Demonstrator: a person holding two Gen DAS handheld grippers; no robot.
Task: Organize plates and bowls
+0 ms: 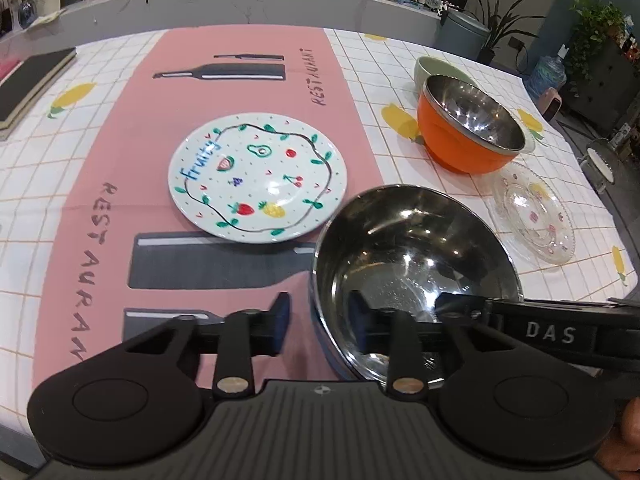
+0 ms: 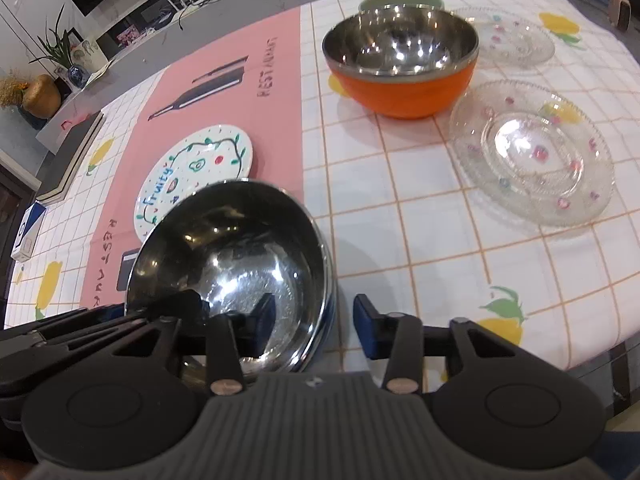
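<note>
A steel bowl (image 1: 412, 240) (image 2: 232, 248) with a blue outside stands at the table's near edge. My left gripper (image 1: 320, 320) is open astride its left rim, one finger outside and one inside, pads clear of the metal. My right gripper (image 2: 314, 316) is open astride the right rim in the same way. A white fruit-painted plate (image 1: 258, 178) (image 2: 192, 176) lies just beyond on the pink mat. An orange steel-lined bowl (image 1: 468, 128) (image 2: 400, 56) stands farther right, with a green bowl (image 1: 430, 66) (image 2: 400, 0) behind it. A glass plate (image 1: 534, 212) (image 2: 532, 152) lies right, and another glass plate (image 2: 508, 42) beyond.
A black book (image 1: 32, 84) (image 2: 68, 160) lies at the table's far left, and a blue-and-white box (image 2: 28, 232) sits near it. The table edge (image 2: 580, 344) runs close on the right. A grey counter (image 1: 240, 4) with plants stands behind.
</note>
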